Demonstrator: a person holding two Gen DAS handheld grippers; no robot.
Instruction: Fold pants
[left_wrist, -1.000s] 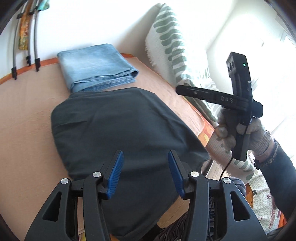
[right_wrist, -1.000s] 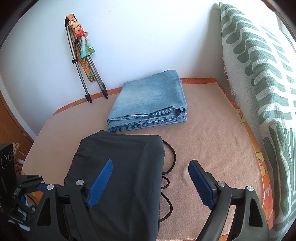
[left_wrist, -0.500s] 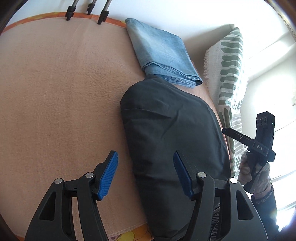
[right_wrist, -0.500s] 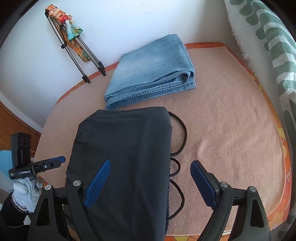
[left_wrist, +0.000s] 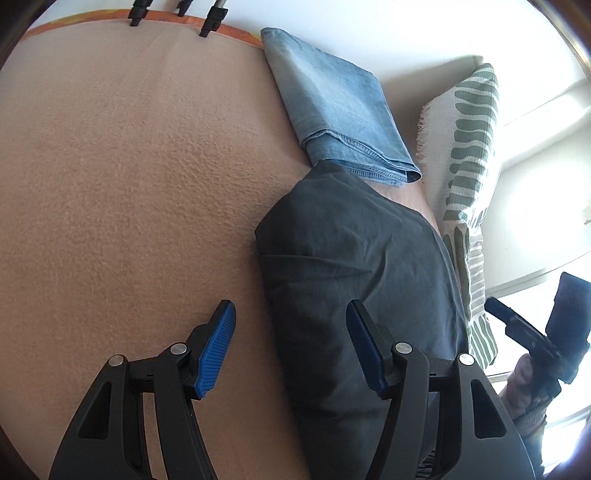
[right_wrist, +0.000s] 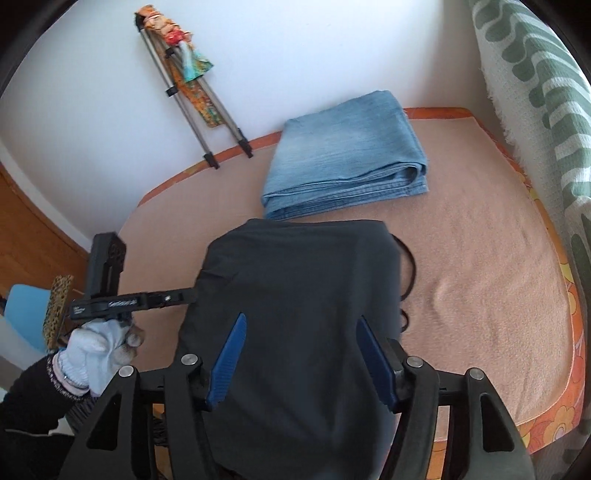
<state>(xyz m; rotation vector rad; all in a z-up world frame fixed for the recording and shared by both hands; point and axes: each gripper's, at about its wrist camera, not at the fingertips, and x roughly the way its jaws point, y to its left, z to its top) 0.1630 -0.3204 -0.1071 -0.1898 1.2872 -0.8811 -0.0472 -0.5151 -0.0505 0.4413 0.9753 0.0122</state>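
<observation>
Jeans (right_wrist: 345, 155) lie folded just beyond dark pants (right_wrist: 295, 314).

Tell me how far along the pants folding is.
Done: the blue jeans lie folded at the far side of the bed cover. In hand: the dark pants look folded over into a compact shape, part hanging off the near edge. The right gripper, whose jaws have just been closing, sits open above them; the left gripper is open at their side. Left: possibly a final fold or tidying.
</observation>
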